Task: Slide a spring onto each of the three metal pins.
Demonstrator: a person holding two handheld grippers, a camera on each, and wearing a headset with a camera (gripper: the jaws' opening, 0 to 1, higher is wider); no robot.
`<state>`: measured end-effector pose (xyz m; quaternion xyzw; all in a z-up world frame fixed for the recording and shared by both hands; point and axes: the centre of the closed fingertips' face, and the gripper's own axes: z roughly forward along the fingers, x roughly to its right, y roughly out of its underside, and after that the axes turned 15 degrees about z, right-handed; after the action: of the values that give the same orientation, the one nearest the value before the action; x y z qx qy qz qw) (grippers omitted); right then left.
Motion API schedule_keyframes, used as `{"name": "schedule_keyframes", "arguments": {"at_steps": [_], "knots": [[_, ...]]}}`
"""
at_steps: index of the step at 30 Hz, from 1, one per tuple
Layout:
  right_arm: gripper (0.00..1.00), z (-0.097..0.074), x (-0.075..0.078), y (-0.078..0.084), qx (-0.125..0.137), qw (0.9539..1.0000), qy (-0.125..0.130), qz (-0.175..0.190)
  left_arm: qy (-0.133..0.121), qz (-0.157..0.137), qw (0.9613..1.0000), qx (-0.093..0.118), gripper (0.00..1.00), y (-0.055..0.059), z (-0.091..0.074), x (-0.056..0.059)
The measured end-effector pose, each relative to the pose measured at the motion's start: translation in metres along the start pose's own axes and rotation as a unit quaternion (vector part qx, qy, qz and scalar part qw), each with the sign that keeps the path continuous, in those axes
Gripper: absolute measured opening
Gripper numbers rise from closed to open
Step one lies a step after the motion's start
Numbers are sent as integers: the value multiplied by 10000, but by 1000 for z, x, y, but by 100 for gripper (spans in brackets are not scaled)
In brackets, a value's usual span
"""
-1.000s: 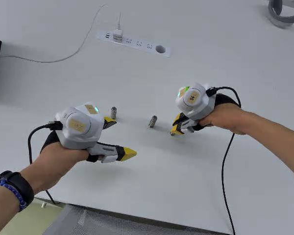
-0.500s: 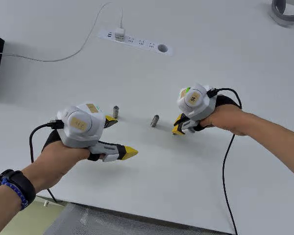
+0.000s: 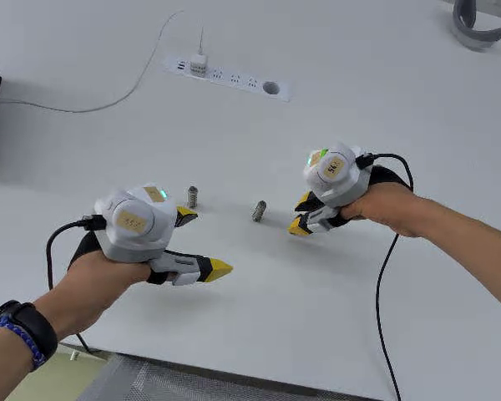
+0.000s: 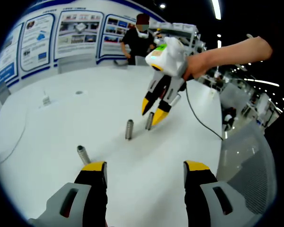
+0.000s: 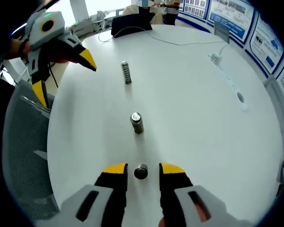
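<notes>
Now, head view: two hand-held grippers sit low over the white counter (image 3: 108, 142).
Left gripper (image 3: 202, 242): jaws spread wide with nothing between them, yellow tips pointing toward the middle of the counter.
Left pin (image 3: 192, 197): upright just beyond the left gripper's upper tip, with a spring (image 3: 192, 199) coiled round it.
Middle pin (image 3: 259, 210): stands between the two grippers, also wrapped in coils.
Right gripper (image 3: 301, 214): tips down at the counter, just right of the middle pin; its gap is hard to read from here.
Power strip (image 3: 230, 78): at the far side, one plug in it.
Left gripper view, own jaws: far apart and empty, with the left pin (image 4: 82, 153) just ahead of the left jaw.
Left gripper view, row: the middle pin (image 4: 128, 129) is further on, then the third pin (image 4: 149, 121) stands at the right gripper's (image 4: 152, 112) yellow tips.
Right gripper view, own jaws: drawn narrow either side of the third pin (image 5: 141, 172), with a sliver of counter showing on each side of it. Whether it carries a spring I cannot tell.
Right gripper view, row: the middle pin (image 5: 137, 123) and left pin (image 5: 126, 72) stand in line beyond, both with coils. The left gripper (image 5: 64, 78) is at the upper left, agape.
</notes>
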<state>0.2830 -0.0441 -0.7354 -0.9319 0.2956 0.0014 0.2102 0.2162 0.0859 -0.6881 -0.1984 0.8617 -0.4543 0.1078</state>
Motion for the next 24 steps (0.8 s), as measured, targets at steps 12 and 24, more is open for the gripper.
{"name": "schedule_keyframes", "arguments": {"at_steps": [12, 24], "knots": [[38, -18, 7, 10, 414, 9976, 214, 506, -69, -50, 10000, 9, 68, 1, -3, -3], [42, -33, 8, 20, 903, 9891, 355, 1107, -136, -91, 9999, 0, 68, 3, -5, -3]]}}
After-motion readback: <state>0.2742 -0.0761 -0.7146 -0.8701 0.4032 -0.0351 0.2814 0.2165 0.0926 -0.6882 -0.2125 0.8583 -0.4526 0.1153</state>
